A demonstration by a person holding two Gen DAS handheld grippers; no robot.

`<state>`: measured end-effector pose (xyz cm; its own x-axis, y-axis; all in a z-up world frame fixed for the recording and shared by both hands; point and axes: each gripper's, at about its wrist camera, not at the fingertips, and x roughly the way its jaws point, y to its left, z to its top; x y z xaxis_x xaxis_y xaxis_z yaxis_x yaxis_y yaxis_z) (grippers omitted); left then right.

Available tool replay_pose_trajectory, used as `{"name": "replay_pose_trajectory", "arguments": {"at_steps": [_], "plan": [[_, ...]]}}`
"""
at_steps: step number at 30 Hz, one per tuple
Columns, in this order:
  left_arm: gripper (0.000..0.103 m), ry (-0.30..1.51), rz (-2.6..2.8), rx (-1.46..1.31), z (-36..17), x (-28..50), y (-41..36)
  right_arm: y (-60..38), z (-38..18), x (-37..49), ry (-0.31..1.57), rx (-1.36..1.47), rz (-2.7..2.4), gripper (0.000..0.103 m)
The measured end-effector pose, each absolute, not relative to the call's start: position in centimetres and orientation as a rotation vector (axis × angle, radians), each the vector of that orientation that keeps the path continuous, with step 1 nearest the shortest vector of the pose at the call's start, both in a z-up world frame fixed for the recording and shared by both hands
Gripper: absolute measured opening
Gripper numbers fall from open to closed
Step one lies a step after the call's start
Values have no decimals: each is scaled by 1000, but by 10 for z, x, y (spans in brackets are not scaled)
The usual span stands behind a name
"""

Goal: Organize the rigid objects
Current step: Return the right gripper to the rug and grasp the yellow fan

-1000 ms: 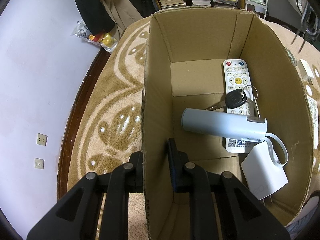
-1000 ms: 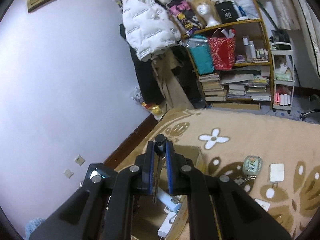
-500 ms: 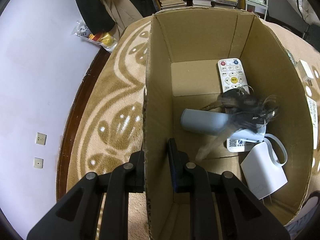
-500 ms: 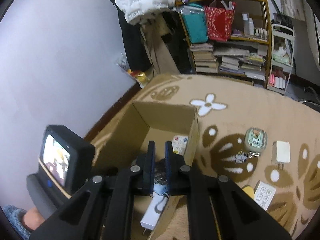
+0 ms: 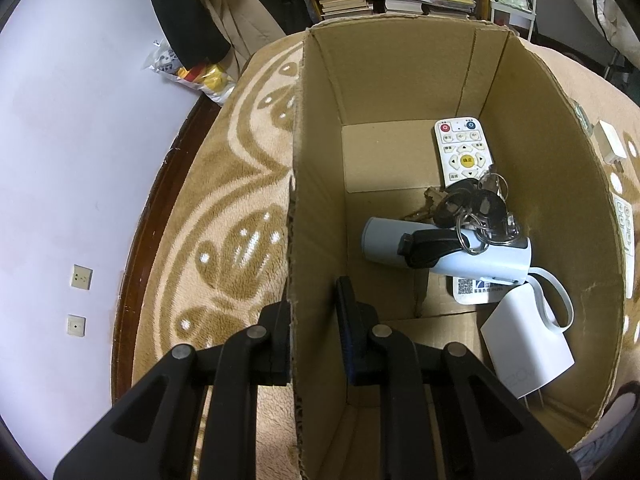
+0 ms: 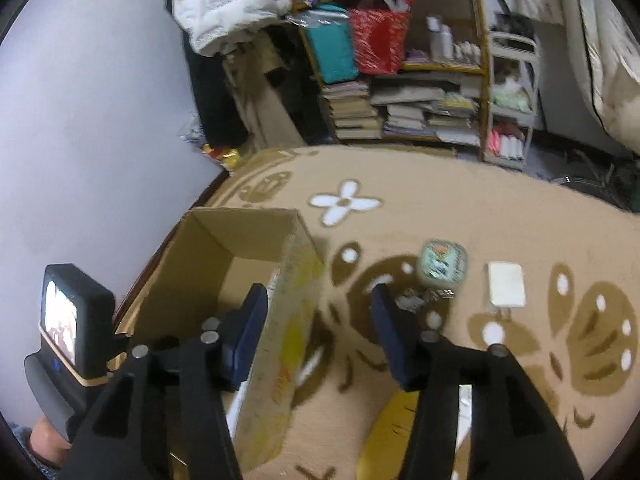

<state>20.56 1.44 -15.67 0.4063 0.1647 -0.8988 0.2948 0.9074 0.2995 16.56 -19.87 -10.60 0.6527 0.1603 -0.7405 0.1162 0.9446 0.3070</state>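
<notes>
My left fingers (image 5: pixel 313 334) straddle the near-left wall of the open brown cardboard box (image 5: pixel 404 60), one finger outside and one inside; a gap shows beside the inner one, so I cannot tell whether they truly pinch the wall.

Inside the box, nearest me, lies a white plug adapter with a looped white cable (image 5: pixel 527 345). Past it a pale blue cylindrical bottle (image 5: pixel 448 249) lies on its side, long axis running left to right. A bunch of keys with a black fob (image 5: pixel 460 220) is draped over it. Beneath both sits a white remote control (image 5: pixel 464 152), pointing away from me, with a QR-code label at its near end; the print there is too small to read.

My right fingers (image 6: pixel 320 330) are spread wide and hold nothing. They hover over the right rim of the box. The next pieces lie ahead and to the right on the tan flowered blanket (image 6: pixel 480 208): a pale green patterned tin (image 6: pixel 442 265), then a flat white rectangular charger (image 6: pixel 506 284) further right. My right fingers are nearer, so I judge the tin is the likely next pick.
</notes>
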Motion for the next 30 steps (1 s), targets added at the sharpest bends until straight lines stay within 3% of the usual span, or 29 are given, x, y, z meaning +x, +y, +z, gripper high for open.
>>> {"name": "replay_pose_trajectory", "arguments": {"at_steps": [2, 4, 7, 23, 30], "plan": [[18, 1161, -85, 456, -157, 206, 15, -206, -110, 164, 885, 352, 4, 64], [18, 1161, -84, 457, -157, 206, 14, -216, -118, 162, 921, 361, -20, 80], [18, 1160, -85, 454, -157, 206, 14, -228, -132, 158, 983, 414, -36, 91], [18, 1160, -81, 457, -156, 206, 14, -235, -174, 155, 1162, 344, -96, 90], [19, 1163, -77, 452, -155, 206, 15, -249, -197, 157, 1208, 444, -107, 89]]}}
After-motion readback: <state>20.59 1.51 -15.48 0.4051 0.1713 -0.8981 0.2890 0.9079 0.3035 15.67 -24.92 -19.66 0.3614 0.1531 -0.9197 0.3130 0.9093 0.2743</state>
